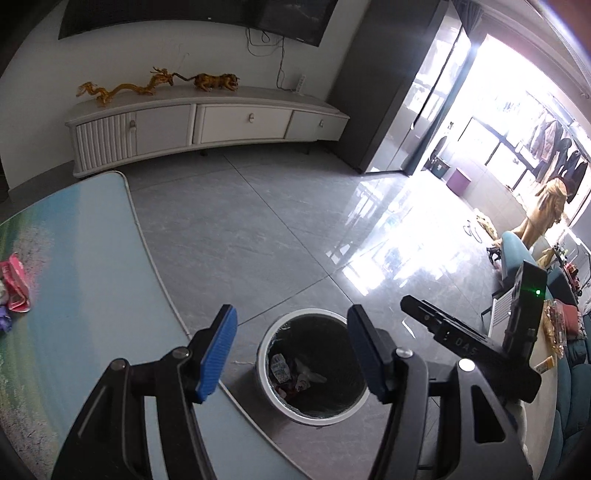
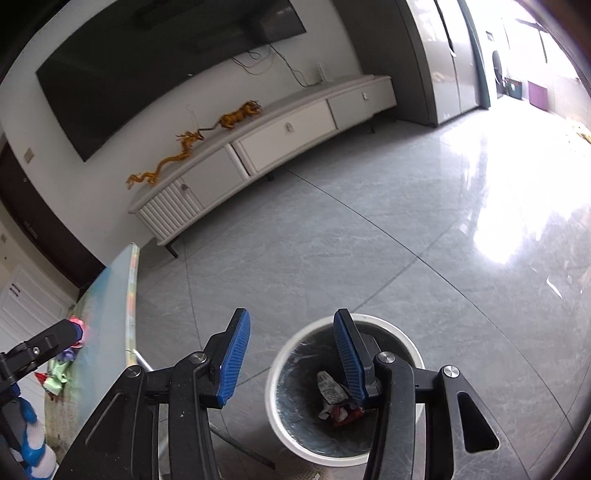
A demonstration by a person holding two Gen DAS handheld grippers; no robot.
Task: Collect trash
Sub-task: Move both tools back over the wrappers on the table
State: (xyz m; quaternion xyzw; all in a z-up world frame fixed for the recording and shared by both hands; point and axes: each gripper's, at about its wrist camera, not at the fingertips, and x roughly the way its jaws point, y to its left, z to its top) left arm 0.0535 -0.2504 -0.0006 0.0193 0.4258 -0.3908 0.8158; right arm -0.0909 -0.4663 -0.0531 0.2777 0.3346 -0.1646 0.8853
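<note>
A white round trash bin (image 1: 266,384) with a dark liner stands on the floor beside the table; it also shows in the right wrist view (image 2: 275,391). Crumpled wrappers (image 1: 295,373) lie inside it, also seen in the right wrist view (image 2: 334,398). My left gripper (image 1: 291,350) is open and empty above the bin. My right gripper (image 2: 291,354) is open and empty above the bin's left rim; its body shows in the left wrist view (image 1: 461,343). A pink wrapper (image 1: 14,288) lies on the table (image 1: 92,280) at the far left. More trash, green and pink (image 2: 61,373), lies on the table in the right wrist view.
A white TV cabinet (image 1: 207,122) with golden figurines (image 1: 155,83) stands against the far wall under a TV (image 1: 192,14). Grey tiled floor (image 1: 258,229) lies between it and the table. A teal sofa (image 1: 569,387) with clutter is at the right.
</note>
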